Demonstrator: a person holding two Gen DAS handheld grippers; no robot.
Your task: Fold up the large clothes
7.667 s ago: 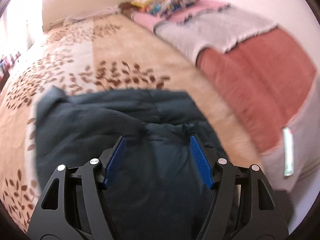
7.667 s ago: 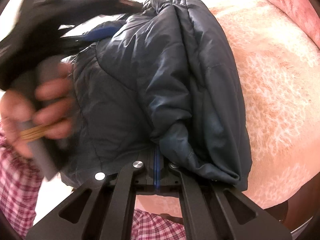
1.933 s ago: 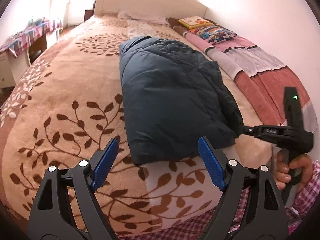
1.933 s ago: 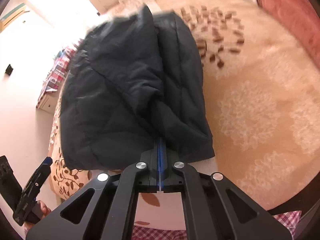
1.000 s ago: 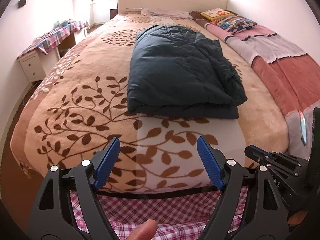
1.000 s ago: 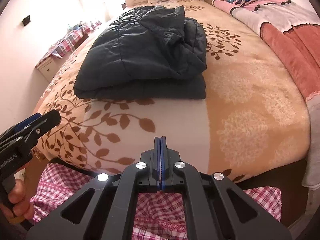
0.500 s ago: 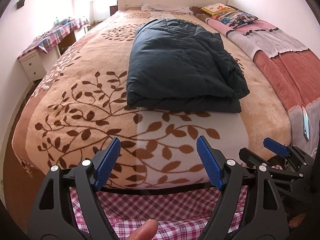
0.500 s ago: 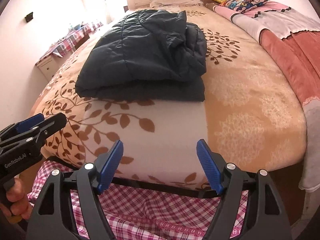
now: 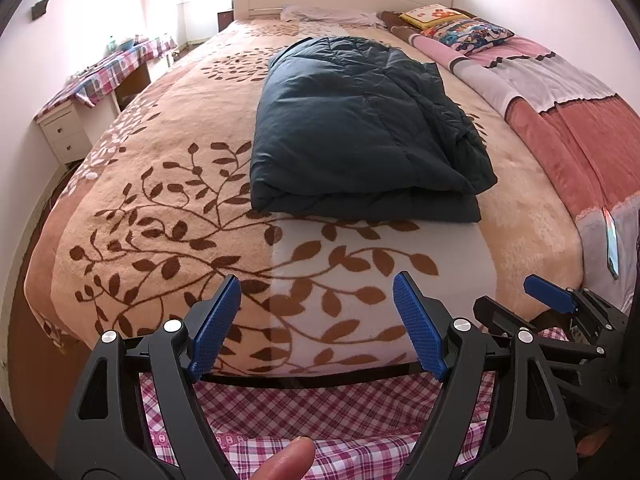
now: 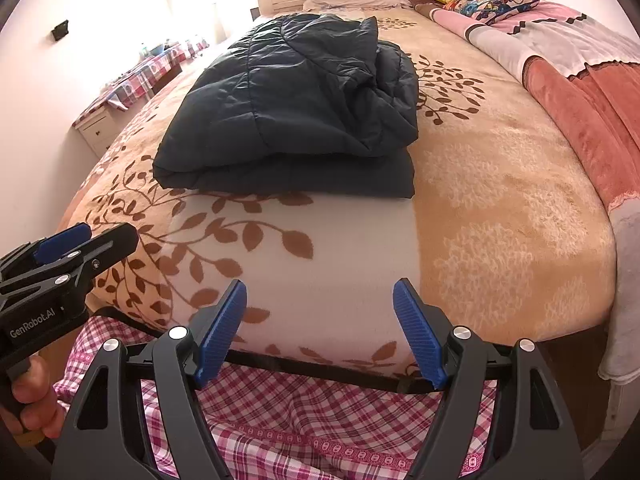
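1. Navy quilted jacket (image 9: 360,128) lies folded in a thick stack on the middle of the bed (image 9: 120,184), its doubled near edge facing the foot of the bed.
2. Its left side is a smooth rounded fold; the right side is bunched and rumpled, overhanging the lower layer a little.
3. Beige blanket (image 10: 500,208) with a brown leaf print shows bare all round the jacket: a broad strip between the near edge and the foot of the bed, and open bedding to either side.
4. Left tongs (image 9: 318,326) hover past the foot of the bed with their blue pads spread wide, empty, well apart from the jacket.
5. Right tongs (image 10: 320,330) sit beside them, likewise spread and grasping nothing, also short of the mattress edge.
6. Pink and rust quilt (image 9: 568,120) runs along the right side of the bed, with pillows (image 9: 460,28) near the headboard.
7. Checked cloth covers a desk (image 9: 108,76) by the left wall.
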